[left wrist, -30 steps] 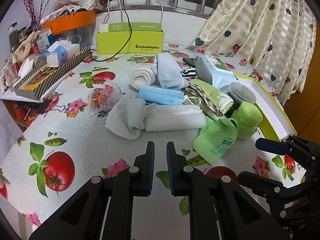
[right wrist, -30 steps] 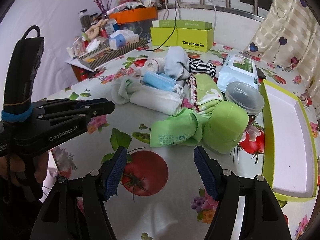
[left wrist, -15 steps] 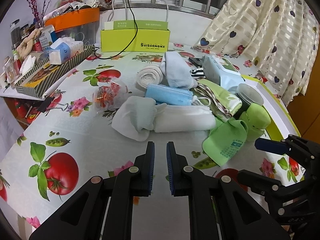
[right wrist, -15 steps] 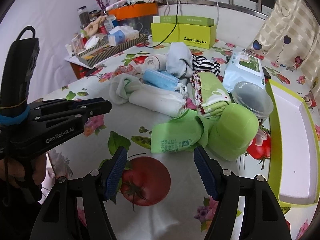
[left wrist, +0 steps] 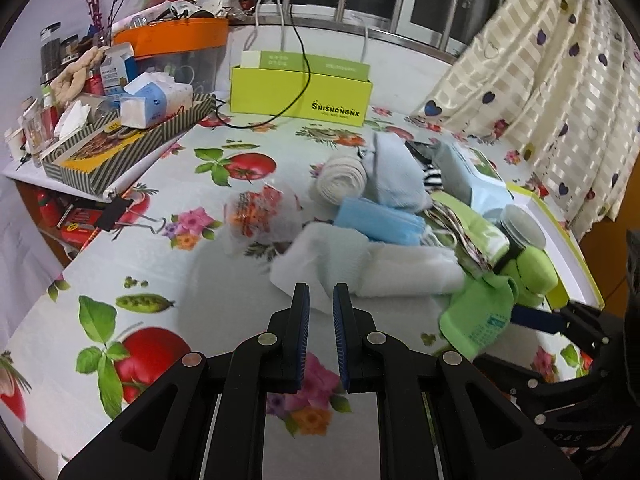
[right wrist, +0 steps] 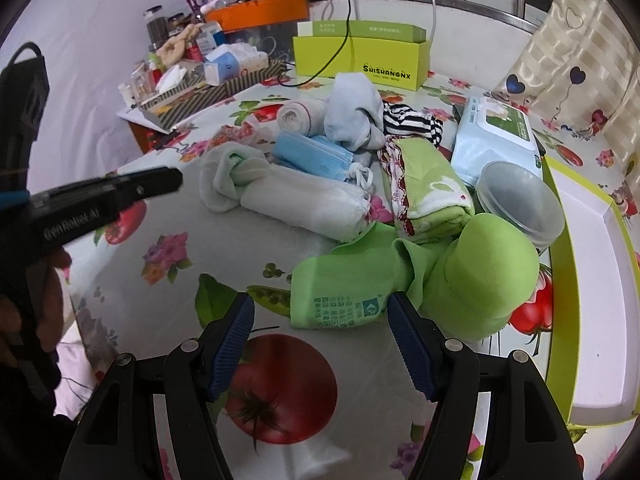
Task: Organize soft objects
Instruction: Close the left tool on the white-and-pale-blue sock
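A pile of soft things lies mid-table: a white rolled towel [right wrist: 304, 208], a pale green sock bundle [right wrist: 232, 176], a blue face mask [right wrist: 312, 156], a light blue cloth [right wrist: 354, 114], a green folded towel [right wrist: 428, 184] and a green sock [right wrist: 344, 288] by a green cap [right wrist: 484, 280]. My right gripper [right wrist: 320, 312] is open, its fingertips either side of the green sock's near end. My left gripper [left wrist: 321, 300] is shut and empty, just short of the white bundle [left wrist: 320, 256].
A yellow-rimmed white tray [right wrist: 592, 264] lies at the right. A wipes pack [right wrist: 496, 132] and a clear lidded tub [right wrist: 520, 200] sit behind the pile. A yellow box [left wrist: 300, 88] and a striped cluttered tray [left wrist: 120, 140] stand at the back.
Both grippers have moved forward towards the pile. The right gripper's open fingers have come up to the green sock. The left stays shut.
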`<state>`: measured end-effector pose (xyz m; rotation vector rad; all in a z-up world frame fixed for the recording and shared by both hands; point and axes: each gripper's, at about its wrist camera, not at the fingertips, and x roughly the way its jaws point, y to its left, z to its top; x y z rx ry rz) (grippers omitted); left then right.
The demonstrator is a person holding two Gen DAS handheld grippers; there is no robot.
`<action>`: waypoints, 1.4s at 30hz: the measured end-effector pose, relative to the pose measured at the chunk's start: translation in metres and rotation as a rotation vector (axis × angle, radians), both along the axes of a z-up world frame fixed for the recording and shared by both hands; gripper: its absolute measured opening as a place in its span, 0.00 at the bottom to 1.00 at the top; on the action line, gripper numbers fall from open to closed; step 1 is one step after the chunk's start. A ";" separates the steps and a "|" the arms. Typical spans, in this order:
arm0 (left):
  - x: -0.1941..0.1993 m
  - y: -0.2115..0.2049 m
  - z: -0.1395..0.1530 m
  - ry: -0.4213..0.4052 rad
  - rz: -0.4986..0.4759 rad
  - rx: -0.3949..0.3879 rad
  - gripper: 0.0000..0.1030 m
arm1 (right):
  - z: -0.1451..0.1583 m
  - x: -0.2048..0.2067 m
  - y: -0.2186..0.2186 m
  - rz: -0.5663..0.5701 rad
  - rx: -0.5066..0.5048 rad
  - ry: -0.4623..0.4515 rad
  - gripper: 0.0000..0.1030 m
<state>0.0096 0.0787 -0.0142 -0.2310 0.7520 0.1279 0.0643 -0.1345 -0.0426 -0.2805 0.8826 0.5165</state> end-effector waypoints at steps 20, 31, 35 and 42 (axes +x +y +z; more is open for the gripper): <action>0.048 0.009 -0.030 0.084 -0.059 -0.008 0.41 | 0.005 0.005 0.010 0.036 0.008 -0.010 0.67; 0.047 0.016 -0.033 0.056 -0.054 -0.046 0.08 | 0.006 0.007 0.014 0.041 0.004 -0.012 0.67; 0.043 0.013 -0.029 0.038 -0.060 -0.038 0.04 | 0.007 0.008 0.014 0.041 0.005 -0.013 0.67; 0.030 0.011 -0.018 0.003 -0.067 -0.024 0.03 | 0.012 0.007 0.013 0.043 0.007 -0.030 0.67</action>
